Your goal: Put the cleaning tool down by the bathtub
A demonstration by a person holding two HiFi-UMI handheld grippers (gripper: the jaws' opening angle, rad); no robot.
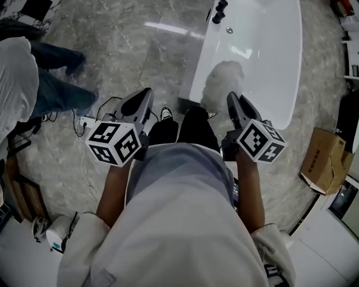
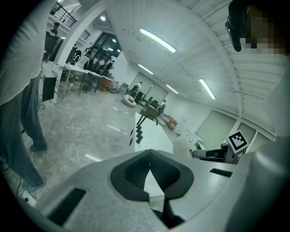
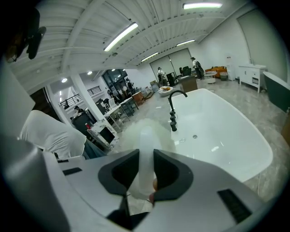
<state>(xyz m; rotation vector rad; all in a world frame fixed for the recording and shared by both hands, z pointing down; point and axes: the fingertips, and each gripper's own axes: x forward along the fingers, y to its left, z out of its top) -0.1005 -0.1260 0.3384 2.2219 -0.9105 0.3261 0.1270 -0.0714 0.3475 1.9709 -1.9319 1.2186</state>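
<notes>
Duster (image 1: 224, 84) is the task's thing. Its white handle (image 3: 146, 136) is clamped between the jaws of the right claw (image 1: 233, 100). In the right gripper view the pads are seen pressed on either side of the handle, so the claw (image 3: 146, 153) is narrowed to the handle's width. The fluffy white head is held in the air over the rim of the bathtub (image 1: 263, 39), at the end far from the black faucet (image 1: 220, 11). It is not resting on anything.

The left claw (image 1: 145, 95) is held off the bathtub's long side, above the marble floor (image 1: 140, 50). In the left gripper view its tips (image 2: 150, 152) are seen closed together with nothing between them.

The step in hand is judged to be the carry to the drop spot; the duster has not yet been put down. For the next move, the right claw would need to be brought off the rim and lowered to the floor just beside the bathtub's outer wall. Once the duster is borne by the floor, the jaws would need to be opened. Care is called for so that the head does not slip into the basin (image 3: 217, 131).

A second person (image 1: 33, 78) is seen well apart from the bathtub, and a cardboard box (image 1: 324, 160) lies on its other side.
</notes>
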